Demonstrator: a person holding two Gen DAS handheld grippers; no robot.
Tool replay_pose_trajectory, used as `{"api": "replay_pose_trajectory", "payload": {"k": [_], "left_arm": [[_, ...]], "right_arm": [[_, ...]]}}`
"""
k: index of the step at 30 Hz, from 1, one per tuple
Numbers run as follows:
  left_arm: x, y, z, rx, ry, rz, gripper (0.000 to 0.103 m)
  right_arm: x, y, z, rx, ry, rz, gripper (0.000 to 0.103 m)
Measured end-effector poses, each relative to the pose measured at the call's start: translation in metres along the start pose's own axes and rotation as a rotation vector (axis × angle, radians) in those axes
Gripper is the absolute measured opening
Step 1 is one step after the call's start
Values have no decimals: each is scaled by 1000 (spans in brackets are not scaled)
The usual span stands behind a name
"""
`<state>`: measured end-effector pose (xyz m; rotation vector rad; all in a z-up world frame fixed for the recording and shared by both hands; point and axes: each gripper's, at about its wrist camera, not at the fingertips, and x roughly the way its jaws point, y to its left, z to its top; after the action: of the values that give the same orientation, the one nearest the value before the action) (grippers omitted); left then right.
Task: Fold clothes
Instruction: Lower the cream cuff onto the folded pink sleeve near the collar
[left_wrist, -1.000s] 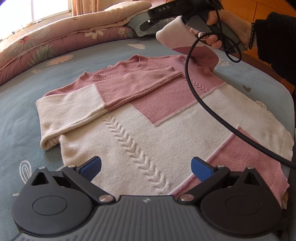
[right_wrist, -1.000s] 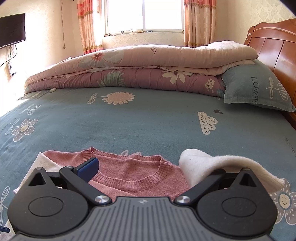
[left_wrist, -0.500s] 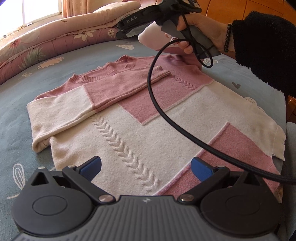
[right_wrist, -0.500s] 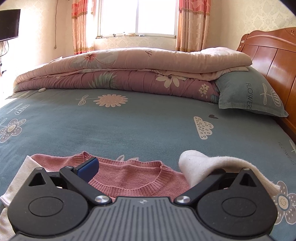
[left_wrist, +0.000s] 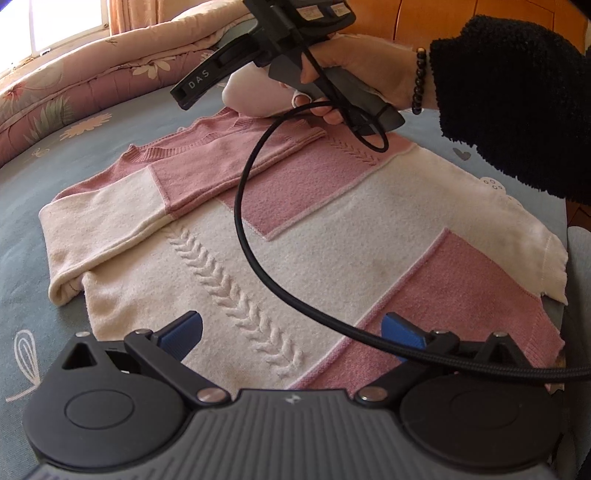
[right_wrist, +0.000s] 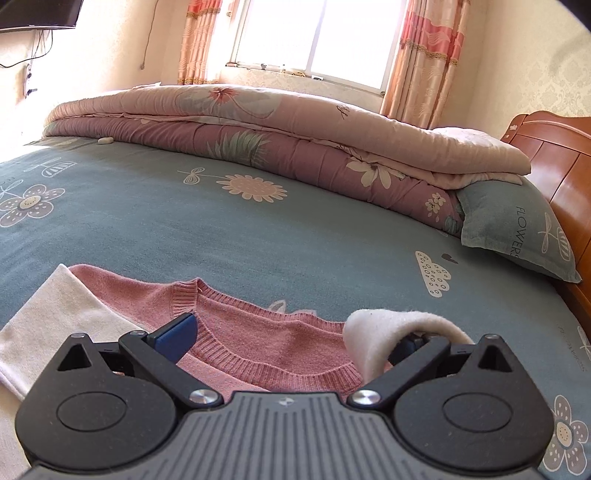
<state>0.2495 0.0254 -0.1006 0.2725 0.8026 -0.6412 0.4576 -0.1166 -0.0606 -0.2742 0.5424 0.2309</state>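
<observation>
Blue floral bedsheet (right_wrist: 258, 236) | pink-and-cream sweater (left_wrist: 314, 236) flat — one sleeve folded across | left fingers (left_wrist: 291, 332) wide | right fingers (right_wrist: 291, 338) wide, cream cuff (right_wrist: 384, 332) draped over one

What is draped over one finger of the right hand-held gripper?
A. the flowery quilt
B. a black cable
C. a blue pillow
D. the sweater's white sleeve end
D. The white sleeve end curls over one finger of the right hand-held gripper, just above the sweater's pink collar.
</observation>
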Motion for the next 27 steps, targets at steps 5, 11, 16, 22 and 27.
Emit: {"api": "replay_pose_trajectory", "payload": {"k": [5,11,16,22,27], "left_arm": [[0,1,0,-6,0,0,102],[0,0,0,-5,3,0,102],[0,0,0,-6,3,-2,102],[-2,0,1,-11,-7,-11,102],[-5,-3,1,-9,-15,-24,102]], "right_arm": [[4,23,-6,-72,17,20,103],[15,54,-21,-233,116,39,103],[13,67,-33,-320,183,57,103],[1,26,-39,-135,240,127,103],[-9,-10,-45,27,288,186,103]]}}
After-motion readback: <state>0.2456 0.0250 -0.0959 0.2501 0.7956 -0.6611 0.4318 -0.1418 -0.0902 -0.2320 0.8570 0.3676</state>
